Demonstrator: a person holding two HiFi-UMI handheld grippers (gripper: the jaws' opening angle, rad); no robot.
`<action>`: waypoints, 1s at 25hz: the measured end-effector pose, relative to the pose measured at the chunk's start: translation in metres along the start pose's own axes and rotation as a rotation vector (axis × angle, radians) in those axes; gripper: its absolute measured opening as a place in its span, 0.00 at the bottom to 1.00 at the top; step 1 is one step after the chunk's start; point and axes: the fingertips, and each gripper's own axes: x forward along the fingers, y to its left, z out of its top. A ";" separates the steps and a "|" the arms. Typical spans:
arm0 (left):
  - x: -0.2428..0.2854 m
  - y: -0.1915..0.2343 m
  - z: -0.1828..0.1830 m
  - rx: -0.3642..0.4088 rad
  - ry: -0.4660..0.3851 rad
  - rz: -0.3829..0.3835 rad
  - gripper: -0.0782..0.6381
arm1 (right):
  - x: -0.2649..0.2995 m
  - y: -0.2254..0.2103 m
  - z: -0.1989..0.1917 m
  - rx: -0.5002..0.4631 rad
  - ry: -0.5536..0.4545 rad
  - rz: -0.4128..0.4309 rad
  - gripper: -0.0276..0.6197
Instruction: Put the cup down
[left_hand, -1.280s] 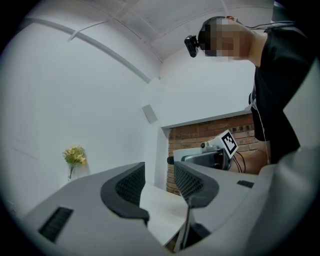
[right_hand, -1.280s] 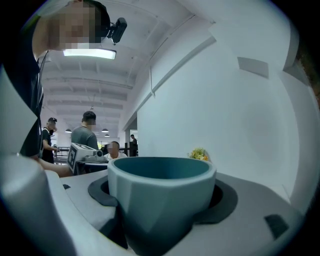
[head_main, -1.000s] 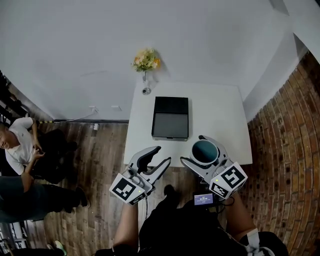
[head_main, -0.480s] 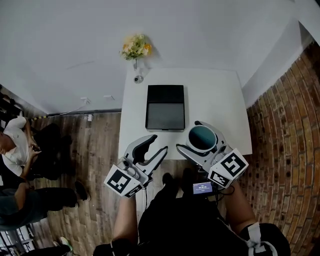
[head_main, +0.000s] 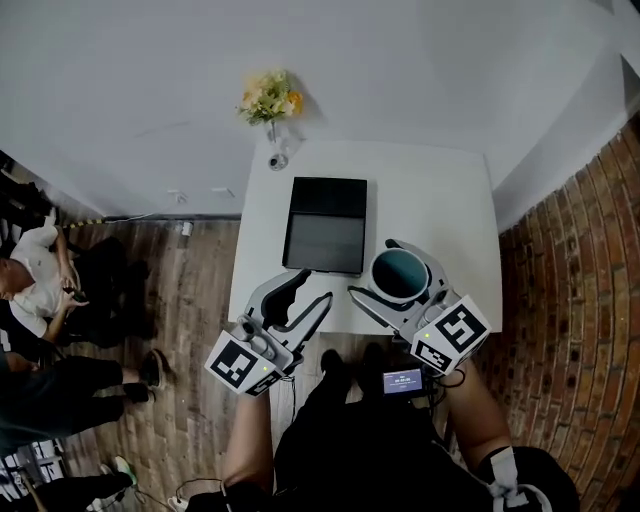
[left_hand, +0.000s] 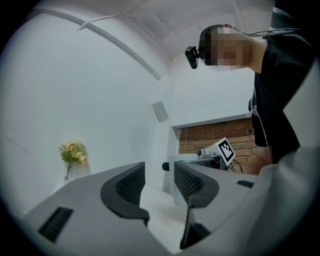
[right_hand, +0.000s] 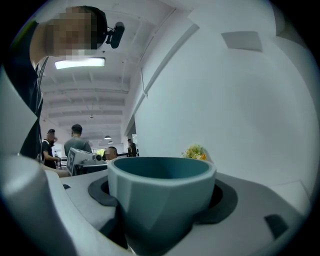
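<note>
The right gripper (head_main: 372, 268) has its two jaws spread wide, and they press on the two sides of a blue-green cup (head_main: 400, 274). The cup stands up straight between the jaws with its open top facing up, and it looks empty inside. It is over the near part of the white table (head_main: 440, 200), close to the front edge. I cannot tell if its bottom touches the table, so I think the cup is not put down yet. The left gripper (head_main: 316, 287) is just beside it, near the same edge. Its jaws are a little way apart and there is nothing between them. Farther back on the table lies a flat black tray (head_main: 325, 225). At the far corner stands a thin glass vase with yellow flowers (head_main: 268, 98). I think the cup is hard and stiff, so it will not squash when it is squeezed. Its wall looks thick, so it may be a bit heavy for its size. It could chip or break if it falls. Its sides look smooth with flat faces, so it could slip in a loose hold. No handle shows. The best place to hold it is on two opposite sides of its body, as the jaws do now, and it should go down gently and flat.
</note>
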 end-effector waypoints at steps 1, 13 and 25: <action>0.003 0.001 0.000 0.002 -0.002 0.007 0.37 | 0.002 -0.003 0.001 -0.006 -0.002 0.011 0.67; 0.029 0.023 -0.002 0.013 -0.015 0.038 0.37 | 0.029 -0.031 -0.003 -0.033 -0.012 0.068 0.67; 0.040 0.052 -0.013 -0.010 -0.013 0.041 0.37 | 0.070 -0.071 -0.015 -0.039 -0.019 0.037 0.67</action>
